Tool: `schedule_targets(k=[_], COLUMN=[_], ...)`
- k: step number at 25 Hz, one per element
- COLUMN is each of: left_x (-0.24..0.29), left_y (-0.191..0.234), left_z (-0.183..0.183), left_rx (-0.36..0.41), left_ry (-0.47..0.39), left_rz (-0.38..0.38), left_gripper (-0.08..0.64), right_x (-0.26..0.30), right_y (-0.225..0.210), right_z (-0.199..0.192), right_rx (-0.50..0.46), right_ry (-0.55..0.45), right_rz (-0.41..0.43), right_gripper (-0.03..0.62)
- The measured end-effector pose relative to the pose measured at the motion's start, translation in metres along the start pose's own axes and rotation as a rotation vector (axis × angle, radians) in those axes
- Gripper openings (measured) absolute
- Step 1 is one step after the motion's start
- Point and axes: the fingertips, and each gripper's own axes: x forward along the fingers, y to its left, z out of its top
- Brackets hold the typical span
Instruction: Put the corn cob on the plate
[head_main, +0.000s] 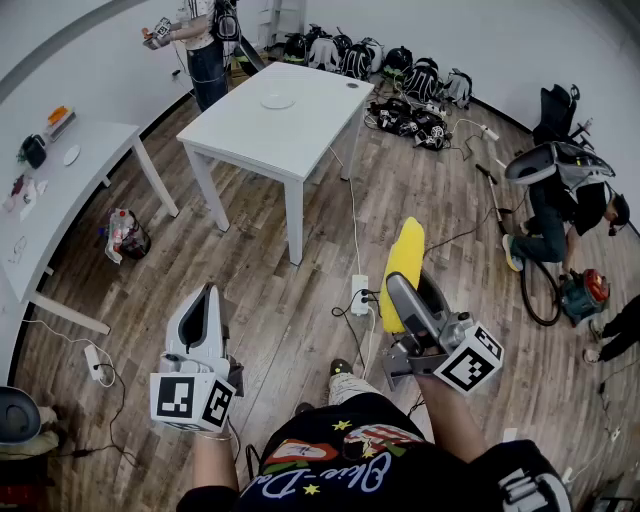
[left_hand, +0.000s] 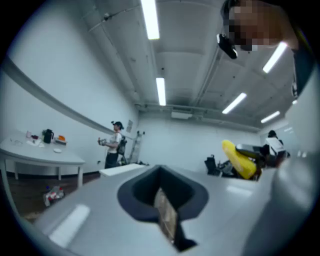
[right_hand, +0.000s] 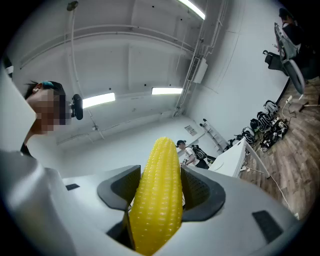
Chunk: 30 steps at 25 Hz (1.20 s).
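A yellow corn cob (head_main: 405, 262) sticks up and forward out of my right gripper (head_main: 407, 288), which is shut on it; in the right gripper view the corn cob (right_hand: 159, 200) fills the gap between the dark pads (right_hand: 202, 192). The white plate (head_main: 277, 101) lies on a white table (head_main: 310, 150) well ahead of me across the wooden floor. My left gripper (head_main: 205, 312) is held low at the left, pointing forward, jaws shut together with nothing in them. From the left gripper view the corn cob (left_hand: 239, 159) shows off to the right.
A person (head_main: 205, 50) stands behind the white table. Backpacks (head_main: 405, 80) line the far wall. Another person (head_main: 560, 205) crouches at the right by a vacuum (head_main: 585, 295). A power strip (head_main: 360, 296) with cables lies on the floor ahead. A second table (head_main: 60, 200) stands at left.
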Motion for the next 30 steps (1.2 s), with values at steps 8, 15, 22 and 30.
schedule_targets(k=[8, 15, 22, 30], left_x=[0.048, 0.138, 0.243, 0.318], left_y=[0.020, 0.034, 0.036, 0.045], left_z=[-0.008, 0.005, -0.004, -0.013], left_rx=[0.018, 0.085, 0.075, 0.054], left_ry=[0.005, -0.006, 0.010, 0.043], left_rz=[0.004, 0.035, 0.036, 0.051], left_gripper=[-0.014, -0.014, -0.014, -0.014], right_x=[0.039, 0.110, 0.164, 0.216], right_y=[-0.045, -0.118, -0.196, -0.258], right_z=[0.010, 0.038, 0.065, 0.074], right_rx=[0.000, 0.015, 0.026, 0.063], right_ry=[-0.029, -0.034, -0.007, 0.046], right_rz=[0.009, 0.027, 0.045, 0.039], right_gripper=[0.264, 0.264, 0.263, 0.264])
